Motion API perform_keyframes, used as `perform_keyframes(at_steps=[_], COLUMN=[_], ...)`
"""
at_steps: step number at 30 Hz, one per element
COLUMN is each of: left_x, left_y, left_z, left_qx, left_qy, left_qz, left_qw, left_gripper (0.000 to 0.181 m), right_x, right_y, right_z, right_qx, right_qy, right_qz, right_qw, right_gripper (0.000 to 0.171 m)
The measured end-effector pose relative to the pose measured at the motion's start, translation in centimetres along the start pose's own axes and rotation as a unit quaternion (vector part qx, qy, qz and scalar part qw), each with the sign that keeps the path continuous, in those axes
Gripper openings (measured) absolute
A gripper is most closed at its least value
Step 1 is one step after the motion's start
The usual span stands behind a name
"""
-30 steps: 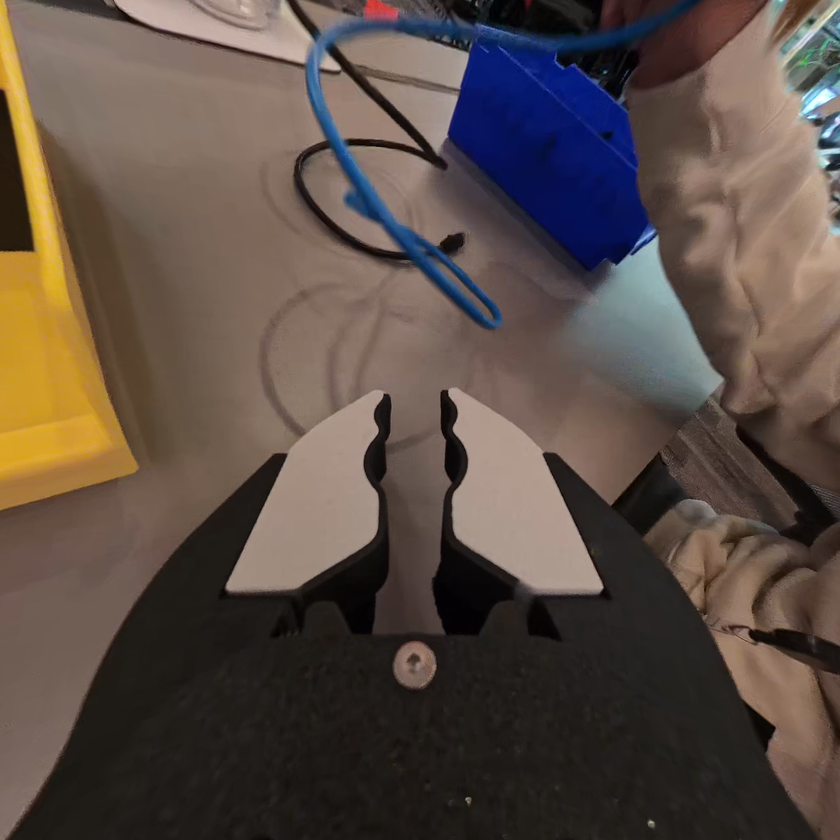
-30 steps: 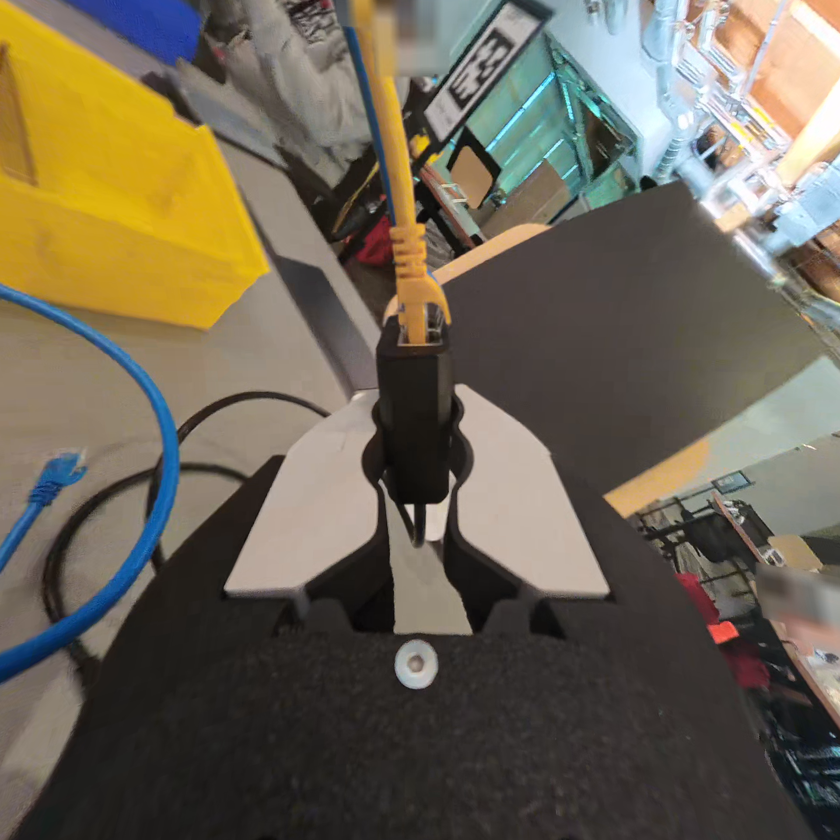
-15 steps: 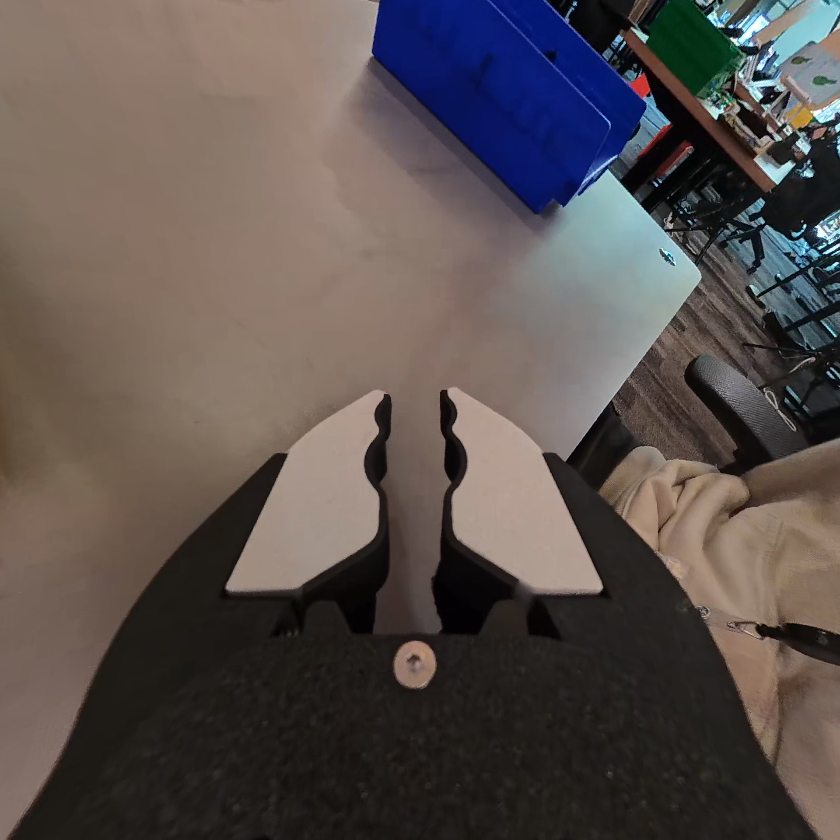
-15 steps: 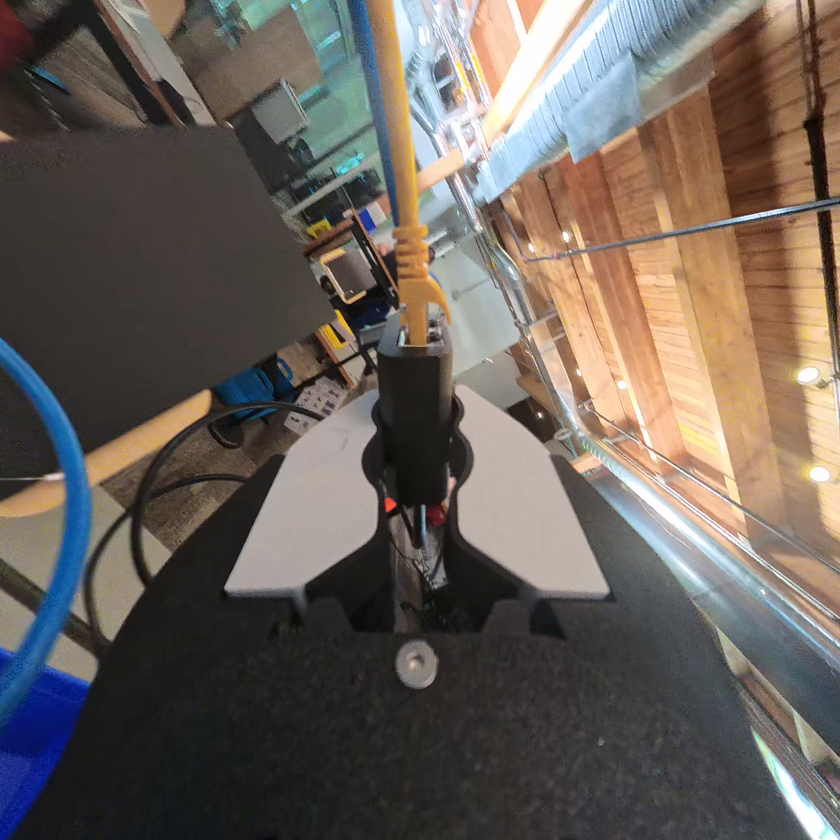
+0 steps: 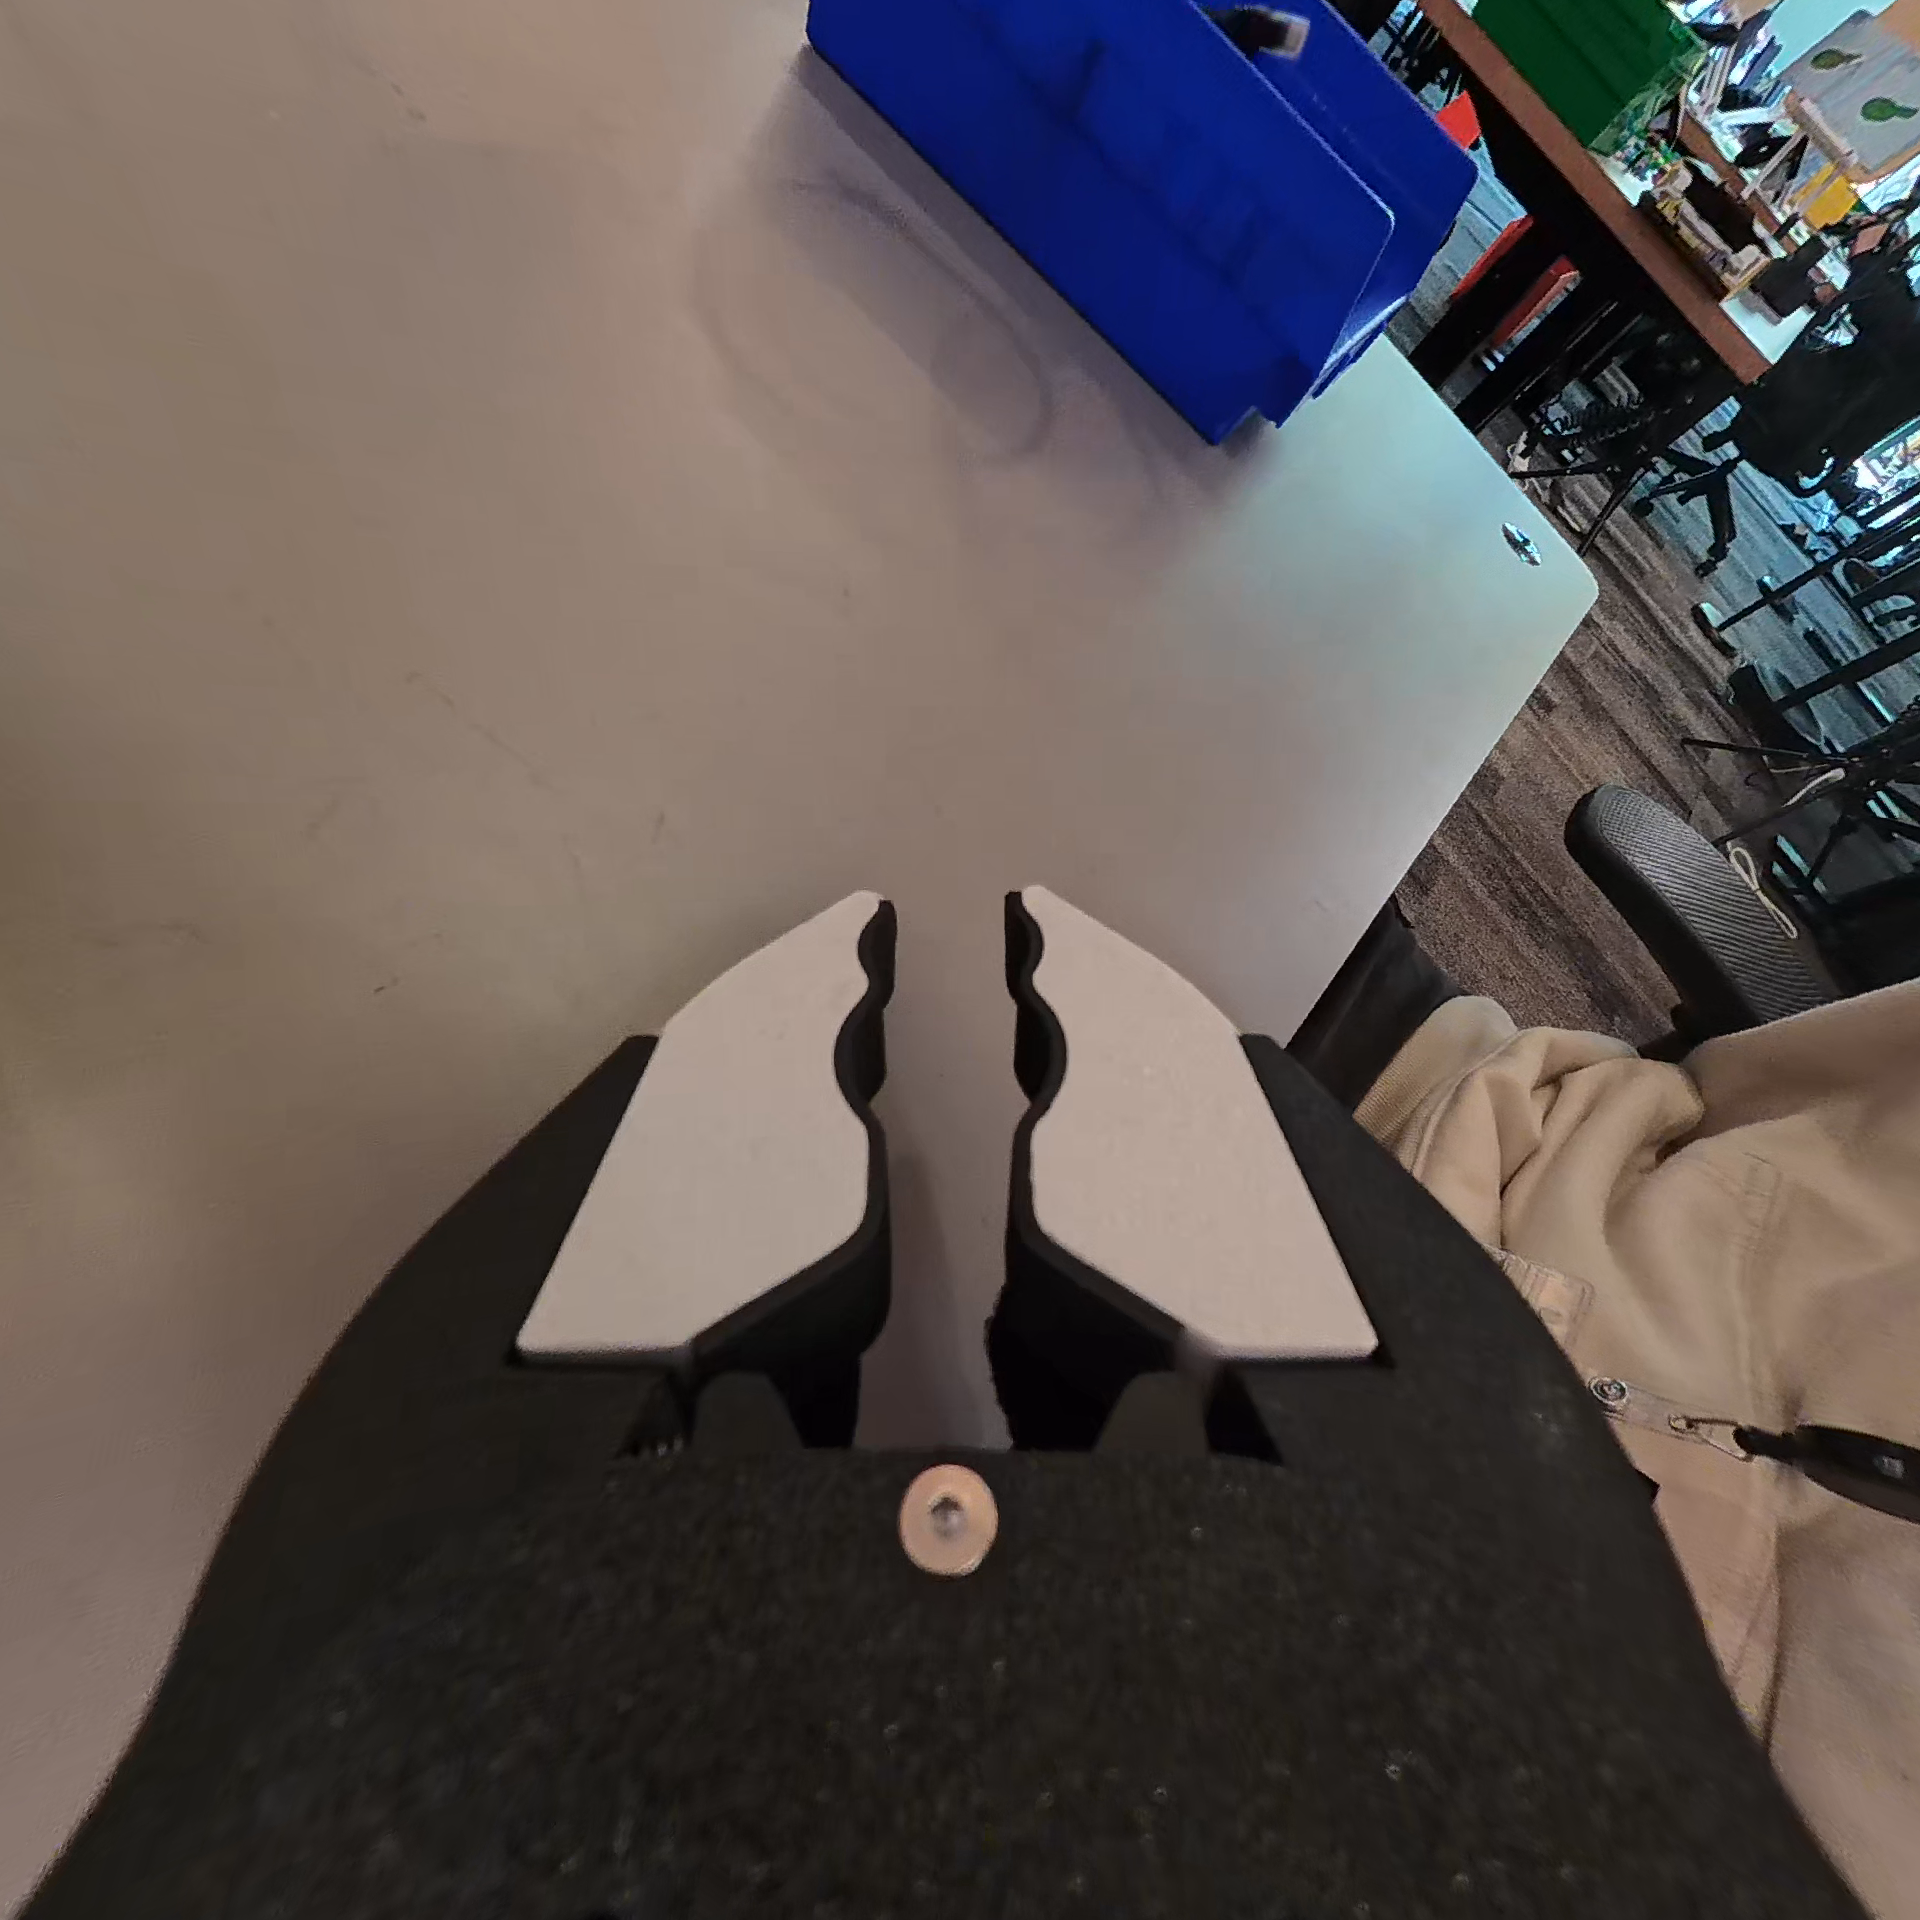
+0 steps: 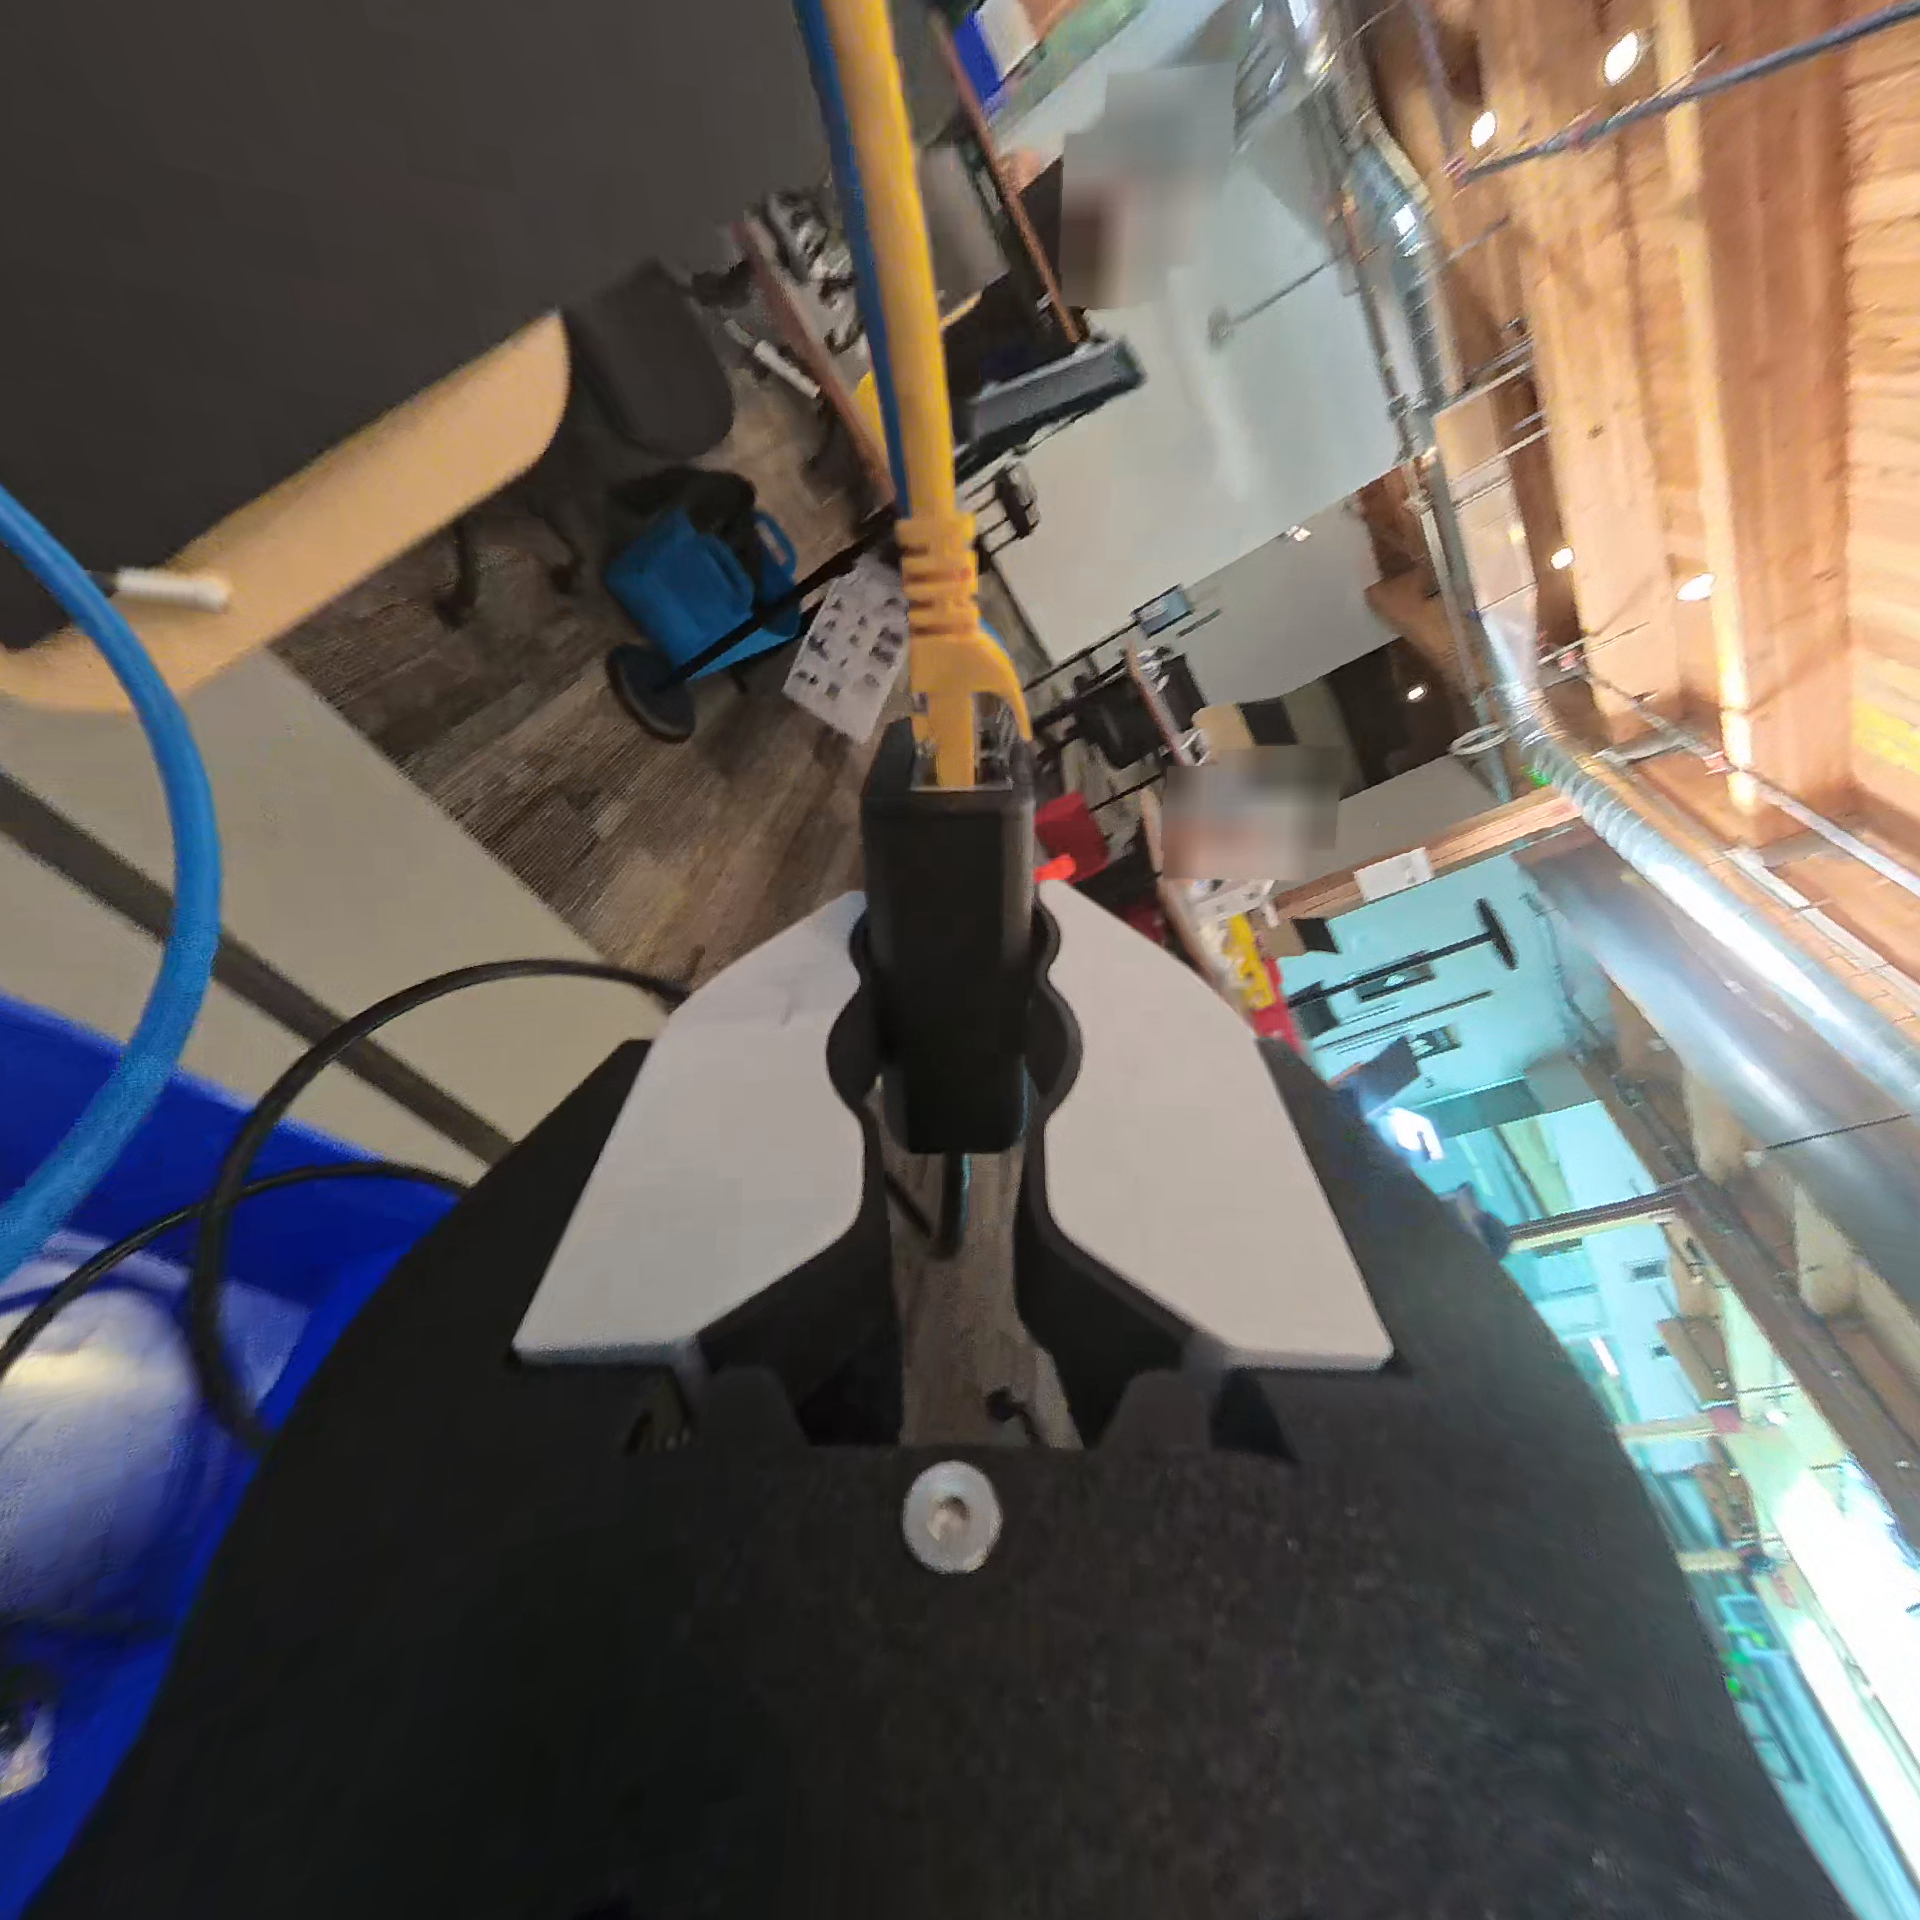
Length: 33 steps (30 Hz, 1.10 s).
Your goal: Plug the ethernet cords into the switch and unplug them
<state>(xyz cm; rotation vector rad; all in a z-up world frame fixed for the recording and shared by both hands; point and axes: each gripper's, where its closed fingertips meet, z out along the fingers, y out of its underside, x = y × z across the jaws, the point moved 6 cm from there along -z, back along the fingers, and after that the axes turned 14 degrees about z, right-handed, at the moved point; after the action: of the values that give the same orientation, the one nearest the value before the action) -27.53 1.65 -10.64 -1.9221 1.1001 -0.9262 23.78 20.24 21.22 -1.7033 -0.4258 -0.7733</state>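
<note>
The left gripper [image 5: 943, 920] hangs over the pale tabletop [image 5: 436, 540] with its fingers [image 5: 727, 1143] parted by a narrow gap and nothing between them; only bare surface shows through the gap. Beyond the fingertips, toward the far right corner of the tabletop, stands a blue bin [image 5: 1153, 187], set at an angle, with a small dark plug end [image 5: 1262, 19] just visible over its top edge. To the right of the left gripper, off the tabletop's edge, lies a cream sleeve [image 5: 1662, 1247] of the person, and behind it a black mesh chair [image 5: 1683, 914] on the dark floor. The right gripper [image 6: 948, 935] is tipped steeply, so the room behind it appears tilted, and its fingers [image 6: 1164, 1143] are clenched on the switch [image 6: 945, 935], a small black block standing upright between them and reaching past the fingertips. A yellow ethernet cord [image 6: 914, 343] is plugged into the switch's top end, its boot just above the port, and it runs straight up out of the view. Close beside it on its left runs a blue ethernet cord [image 6: 156, 810], which also loops down at the left of the switch. A thin black cable [image 6: 343, 1029] curves at the lower left of the switch, over the blue bin [image 6: 156, 1143] below.
</note>
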Motion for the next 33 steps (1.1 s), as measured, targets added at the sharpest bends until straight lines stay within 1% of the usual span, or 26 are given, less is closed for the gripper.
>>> perform_keyframes(at_steps=[5, 7, 9, 11, 13, 15, 16, 18, 20, 22, 26, 28, 29, 30, 32, 33], left_x=[0.0, -0.1, -0.2, -0.3, -0.3, -0.3, -0.4, -0.4, -0.5, -0.5, -0.5, -0.6, -0.8, -0.9, -1.0, -1.0], left_y=[0.1, 0.1, 0.2, 0.3, 0.3, 0.3, 0.3, 0.3, 0.3, 0.4, 0.7, 0.7, 0.7, 0.7, 0.8, 0.8], left_z=[0.0, -0.1, 0.0, 0.1, 0.2, 0.3, 0.3, 0.4, 0.5, 0.5, 0.5, 0.6, 0.6, 0.6, 0.5, 0.4], left_qx=[-0.004, -0.001, -0.003, -0.006, -0.008, -0.011, -0.011, -0.013, -0.016, -0.017, -0.021, -0.021, -0.021, -0.019, -0.019, -0.017], left_qy=[-0.002, -0.004, -0.002, 0.002, 0.002, 0.001, 0.000, 0.002, 0.004, 0.007, 0.011, 0.012, 0.011, 0.010, 0.011, 0.009], left_qz=[0.000, -0.001, -0.006, -0.010, -0.010, -0.008, -0.008, -0.008, -0.010, -0.011, -0.013, -0.017, -0.019, -0.022, -0.027, -0.028], left_qw=[1.000, 1.000, 1.000, 1.000, 1.000, 1.000, 1.000, 1.000, 1.000, 1.000, 1.000, 1.000, 1.000, 1.000, 0.999, 0.999], left_gripper=[0.020, 0.019, 0.020, 0.020, 0.020, 0.020, 0.019, 0.019, 0.019, 0.019, 0.019, 0.019, 0.020, 0.021, 0.022, 0.022], right_x=[-4.9, -7.7, -10.9, -14.3, -16.8, -18.8, -19.5, -21.1, -22.9, -23.7, -23.3, -23.3, -23.3, -23.3, -22.7, -22.2], right_y=[6.9, 10.4, 14.4, 18.0, 20.1, 20.9, 21.0, 21.2, 21.8, 23.0, 23.7, 23.9, 23.9, 23.8, 23.3, 22.9], right_z=[2.3, 3.1, 4.0, 4.6, 5.4, 6.3, 6.7, 7.5, 8.0, 8.3, 8.6, 8.6, 8.5, 8.4, 8.5, 8.4], right_qx=[-0.070, -0.129, -0.203, -0.277, -0.319, -0.363, -0.375, -0.398, -0.426, -0.454, -0.448, -0.436, -0.435, -0.438, -0.431, -0.423], right_qy=[-0.070, -0.124, -0.176, -0.232, -0.246, -0.255, -0.266, -0.314, -0.371, -0.398, -0.436, -0.449, -0.456, -0.458, -0.448, -0.447], right_qz=[0.029, 0.032, 0.006, -0.037, -0.098, -0.153, -0.165, -0.136, -0.086, -0.058, 0.010, 0.045, 0.053, 0.057, 0.066, 0.073], right_qw=[0.995, 0.983, 0.963, 0.932, 0.910, 0.883, 0.873, 0.851, 0.821, 0.795, 0.781, 0.779, 0.775, 0.771, 0.781, 0.785], right_gripper=[0.024, 0.024, 0.024, 0.024, 0.025, 0.025, 0.025, 0.025, 0.025, 0.025, 0.026, 0.026, 0.030, 0.040, 0.051, 0.053])
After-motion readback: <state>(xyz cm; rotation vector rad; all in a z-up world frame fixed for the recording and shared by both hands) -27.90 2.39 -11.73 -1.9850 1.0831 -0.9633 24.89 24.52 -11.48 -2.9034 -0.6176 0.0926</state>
